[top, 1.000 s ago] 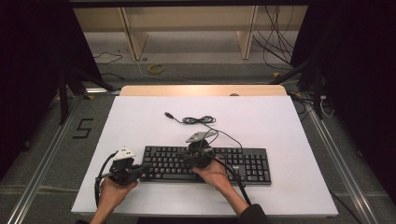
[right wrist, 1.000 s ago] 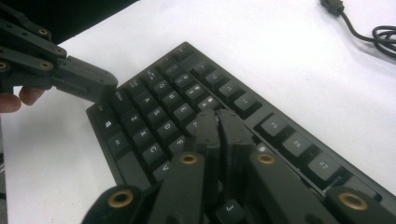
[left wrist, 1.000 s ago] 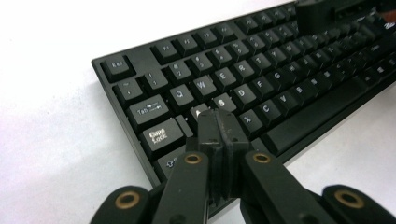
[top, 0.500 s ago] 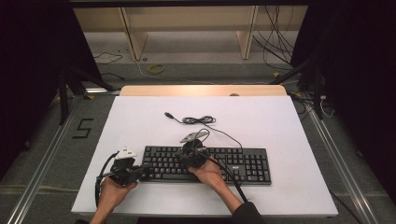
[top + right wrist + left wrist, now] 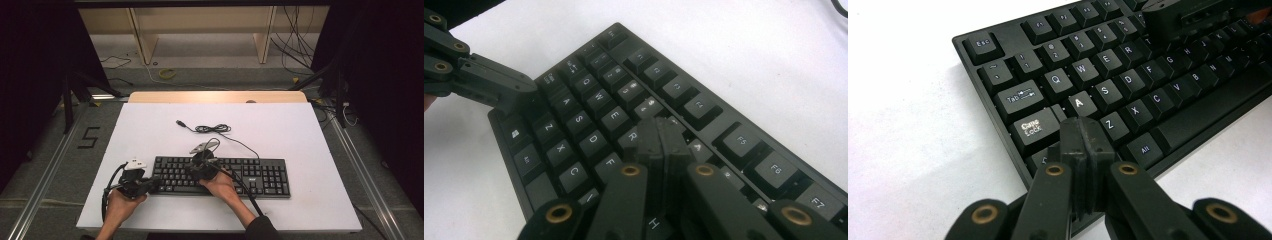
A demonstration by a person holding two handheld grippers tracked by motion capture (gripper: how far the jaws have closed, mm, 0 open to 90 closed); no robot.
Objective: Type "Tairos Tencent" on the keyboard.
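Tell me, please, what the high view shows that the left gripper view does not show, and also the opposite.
High view alone: the whole white table, the keyboard's number pad, its loose cable lying coiled behind it, and both hands.

Left gripper view alone: readable key legends such as Esc, Tab, Caps Lock and A, and the left gripper with its jaws closed together just over the keys near Caps Lock.

Both: the black keyboard and the right gripper over its keys.
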